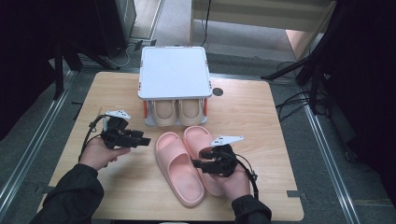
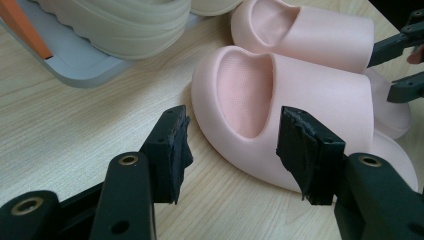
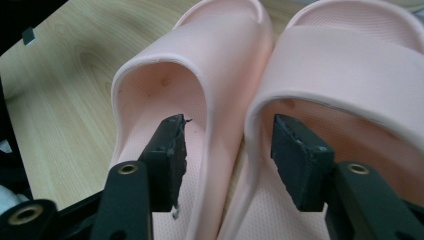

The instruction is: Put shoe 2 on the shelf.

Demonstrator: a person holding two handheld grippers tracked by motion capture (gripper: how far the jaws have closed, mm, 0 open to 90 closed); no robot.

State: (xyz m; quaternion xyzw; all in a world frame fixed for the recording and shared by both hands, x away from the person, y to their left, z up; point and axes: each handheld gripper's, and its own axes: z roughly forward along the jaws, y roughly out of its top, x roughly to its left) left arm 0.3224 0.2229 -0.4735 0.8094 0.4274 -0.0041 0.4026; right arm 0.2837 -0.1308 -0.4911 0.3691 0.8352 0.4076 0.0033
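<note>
Two pink slippers lie side by side on the wooden table, the left one nearer me and the right one slightly farther. My left gripper hovers just left of them, open, its jaws aimed at the toe opening of the near slipper with nothing between the pads. My right gripper sits over the pair, open. Its jaws straddle the adjoining side walls, one pad inside the left slipper, the other inside the right slipper.
A small shoe rack with a white top stands at the table's far middle, a beige pair on its lower shelf. Its grey base lies close to the pink toes. A dark round hole marks the table beside it.
</note>
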